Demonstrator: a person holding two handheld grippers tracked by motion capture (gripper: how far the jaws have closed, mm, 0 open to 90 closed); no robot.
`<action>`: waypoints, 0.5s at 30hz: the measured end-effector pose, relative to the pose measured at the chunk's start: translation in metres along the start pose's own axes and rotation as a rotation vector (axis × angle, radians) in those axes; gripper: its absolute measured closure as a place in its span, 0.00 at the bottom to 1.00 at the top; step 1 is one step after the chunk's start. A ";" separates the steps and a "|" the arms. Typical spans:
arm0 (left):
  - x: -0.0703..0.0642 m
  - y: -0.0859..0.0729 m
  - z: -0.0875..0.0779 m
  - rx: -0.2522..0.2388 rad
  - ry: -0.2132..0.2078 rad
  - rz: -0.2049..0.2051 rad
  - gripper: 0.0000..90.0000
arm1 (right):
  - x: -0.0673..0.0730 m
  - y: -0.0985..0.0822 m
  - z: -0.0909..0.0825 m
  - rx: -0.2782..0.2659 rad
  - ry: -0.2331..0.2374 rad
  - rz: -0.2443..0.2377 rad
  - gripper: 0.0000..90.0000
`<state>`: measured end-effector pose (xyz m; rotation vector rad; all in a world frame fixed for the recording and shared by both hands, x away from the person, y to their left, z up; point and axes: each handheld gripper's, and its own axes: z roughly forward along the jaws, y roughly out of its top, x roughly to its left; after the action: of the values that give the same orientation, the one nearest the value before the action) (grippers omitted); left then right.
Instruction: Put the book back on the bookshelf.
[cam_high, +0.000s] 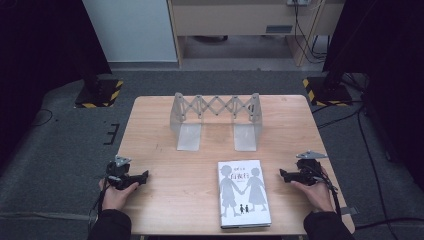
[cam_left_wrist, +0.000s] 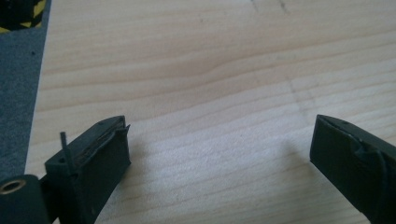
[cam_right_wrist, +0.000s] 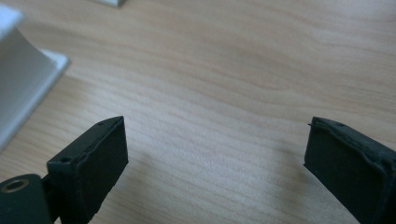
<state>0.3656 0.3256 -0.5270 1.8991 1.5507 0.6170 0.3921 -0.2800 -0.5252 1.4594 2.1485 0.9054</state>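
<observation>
Left gripper (cam_high: 146, 175): jaws stood wide apart, empty, over bare tabletop (cam_high: 175, 170).
Right gripper (cam_high: 282, 173): jaws wide apart, empty.
Book (cam_high: 243, 193): lay flat between both grippers, nearer the right jaws, untouched.

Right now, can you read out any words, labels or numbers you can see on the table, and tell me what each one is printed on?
"白夜行": the title in large dark characters near the top of the book's white cover, above two grey silhouettes holding hands.
A small line of print above that title: too small to read.
The expanding metal book rack and the wooden table: no text on either.
</observation>
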 end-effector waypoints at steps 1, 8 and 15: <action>0.000 0.000 0.000 0.000 0.000 0.000 0.07 | 0.000 0.002 -0.002 -0.010 0.006 0.028 0.08; -0.016 0.010 -0.016 -0.098 -0.053 -0.041 0.09 | 0.002 0.005 -0.014 -0.071 0.024 0.057 0.10; -0.038 0.017 -0.026 -0.156 -0.097 -0.036 0.11 | 0.004 0.005 -0.021 -0.088 0.075 0.086 0.13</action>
<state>0.3518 0.2908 -0.4961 1.7547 1.4296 0.6025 0.3810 -0.2813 -0.5061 1.5065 2.0838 1.0866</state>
